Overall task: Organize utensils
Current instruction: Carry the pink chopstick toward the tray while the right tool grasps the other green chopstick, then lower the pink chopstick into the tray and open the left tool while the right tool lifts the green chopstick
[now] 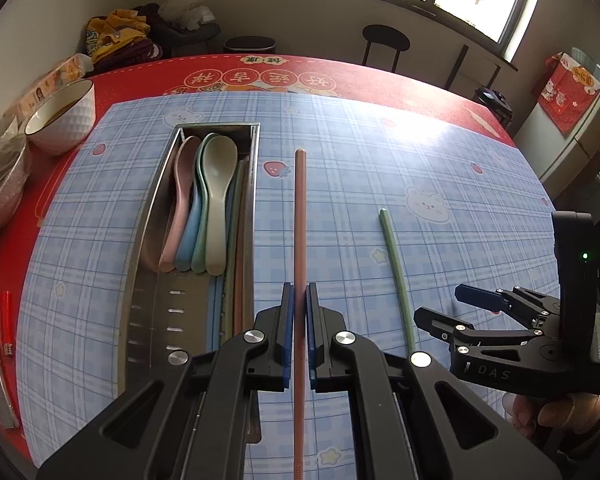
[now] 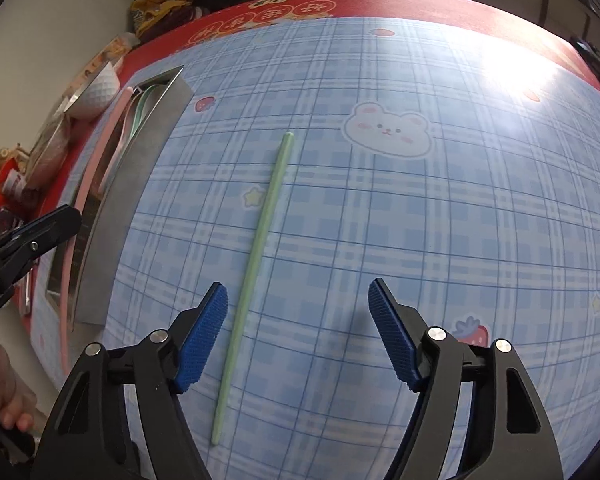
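1. Gripping a pink chopstick (image 1: 300, 216), the left claw (image 1: 299, 332) has its blue pads clamped tight on the shaft; the stick runs lengthwise away from the camera, just right of the metal utensil tray (image 1: 148, 280).
2. Tray sits left of centre on the blue plaid mat (image 1: 380, 168), holding a pink spoon (image 1: 182, 200), blue spoon (image 1: 190, 232), green spoon (image 1: 201, 216) and grey-green spoon (image 1: 219, 184), with more chopsticks (image 1: 236, 248) along its right wall.
3. Right claw (image 2: 298, 332) stands fairly wide, nothing between the pads pressed.
4. Green chopstick (image 2: 256, 264) lies flat on the mat, inside the gap, close by the left pad; contact cannot be told.
5. White bowl (image 1: 66, 120) at far left, on the red surface (image 1: 380, 76).
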